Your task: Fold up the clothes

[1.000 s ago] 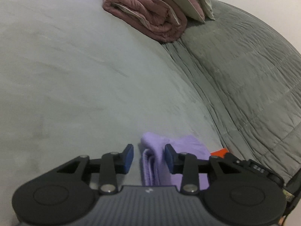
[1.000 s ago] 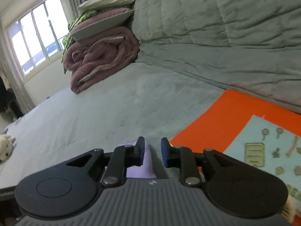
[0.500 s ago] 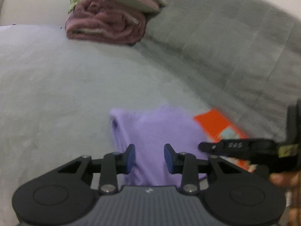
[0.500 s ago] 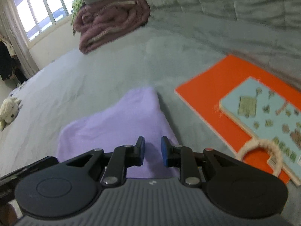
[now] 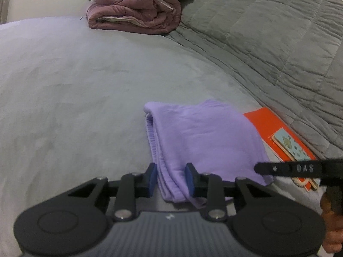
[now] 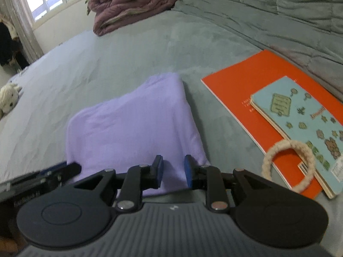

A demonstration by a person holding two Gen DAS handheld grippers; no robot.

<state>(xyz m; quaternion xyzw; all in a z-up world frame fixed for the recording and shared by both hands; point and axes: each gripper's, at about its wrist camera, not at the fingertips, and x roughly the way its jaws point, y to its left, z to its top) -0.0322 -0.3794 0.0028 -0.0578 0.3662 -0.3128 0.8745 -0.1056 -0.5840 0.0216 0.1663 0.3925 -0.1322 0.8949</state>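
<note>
A folded lilac garment (image 5: 205, 141) lies flat on the grey bed; it also shows in the right wrist view (image 6: 133, 126). My left gripper (image 5: 171, 178) is open and empty, just above the garment's near ribbed edge. My right gripper (image 6: 173, 170) is open and empty, above the garment's near right edge. The right gripper's side shows in the left wrist view (image 5: 300, 169), and the left gripper's side in the right wrist view (image 6: 40, 176).
An orange book (image 6: 257, 81) with a light blue booklet (image 6: 300, 111) and a cream rope ring (image 6: 287, 165) lies right of the garment. A rolled maroon quilt (image 5: 133, 15) with pillows sits at the far end. A grey quilted cover (image 5: 268, 32) rises on the right. A plush toy (image 6: 7, 98) lies far left.
Both grippers pulled back and up from the garment, which now lies folded on the bed in full view. Their jaws stay open.
</note>
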